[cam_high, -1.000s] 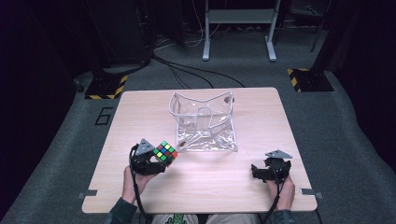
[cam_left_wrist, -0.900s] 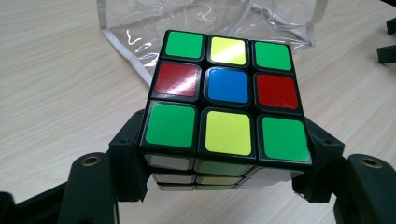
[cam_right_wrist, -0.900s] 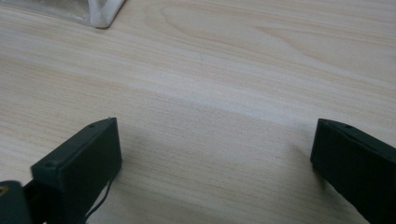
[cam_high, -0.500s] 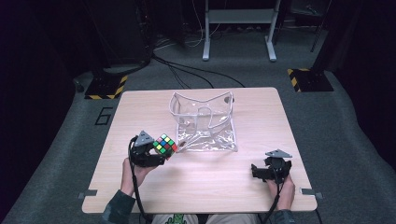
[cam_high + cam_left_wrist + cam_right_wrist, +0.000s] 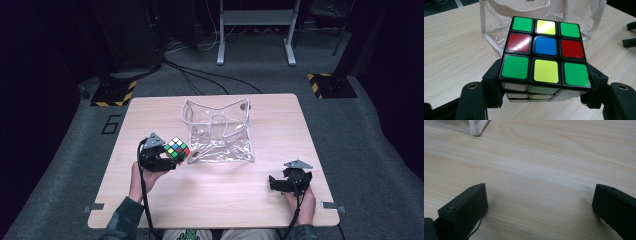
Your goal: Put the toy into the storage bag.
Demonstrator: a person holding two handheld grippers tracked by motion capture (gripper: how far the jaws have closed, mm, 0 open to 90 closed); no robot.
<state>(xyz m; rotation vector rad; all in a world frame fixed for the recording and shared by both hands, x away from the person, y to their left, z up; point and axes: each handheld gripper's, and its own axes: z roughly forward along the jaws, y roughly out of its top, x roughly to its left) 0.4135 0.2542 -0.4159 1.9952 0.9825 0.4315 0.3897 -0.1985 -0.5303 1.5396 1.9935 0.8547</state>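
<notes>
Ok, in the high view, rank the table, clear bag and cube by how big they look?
1. Table, largest by far.
2. Clear bag.
3. Cube, smallest, held in the left tool just beside the bag's near left corner.

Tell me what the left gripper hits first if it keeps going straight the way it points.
Likely the clear bag: in the left gripper view it stands just beyond the cube held in the left gripper. The cube would meet it first; depth is uncertain.

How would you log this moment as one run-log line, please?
left gripper: shut on puzzle cube | right gripper: open, above table | clear bag: beyond cube
</notes>
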